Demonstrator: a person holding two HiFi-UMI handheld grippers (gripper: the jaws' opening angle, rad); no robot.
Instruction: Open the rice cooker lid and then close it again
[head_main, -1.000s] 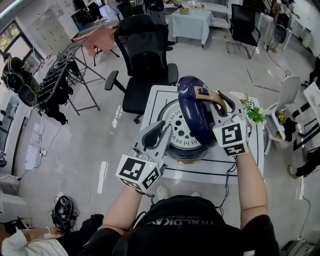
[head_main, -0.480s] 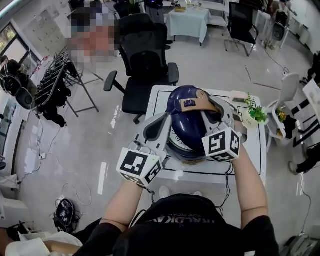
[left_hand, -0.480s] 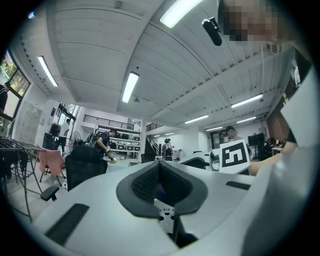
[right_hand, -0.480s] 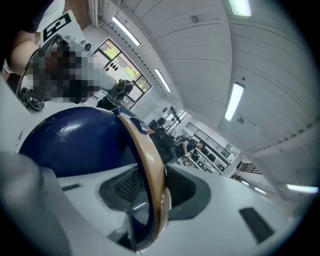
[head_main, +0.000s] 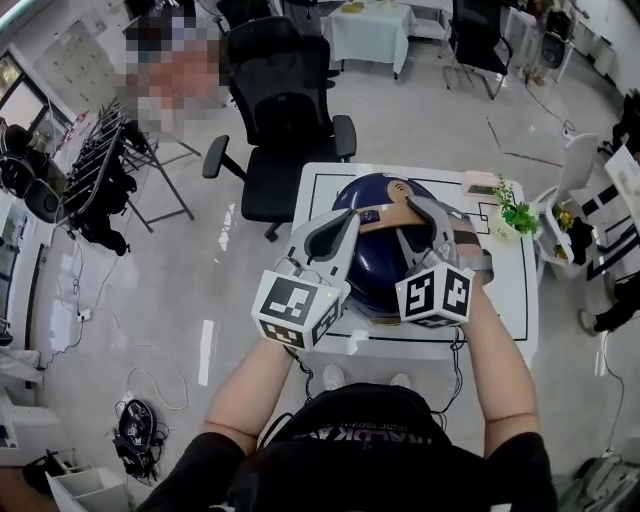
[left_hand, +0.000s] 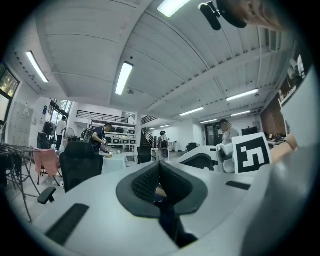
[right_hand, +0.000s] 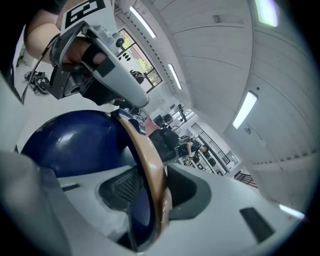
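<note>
White table in a busy office bears our dark blue rice cooker, lid down. Our left gripper, jaws together and empty, sits beside its left flank; our right gripper straddles the tan handle, its jaws just opening, loose about it

We are seeing the rice cooker sitting mid-frame on the table, the plant standing on the table's right edge, the office chair standing above, and the clothes rack standing at upper left.
</note>
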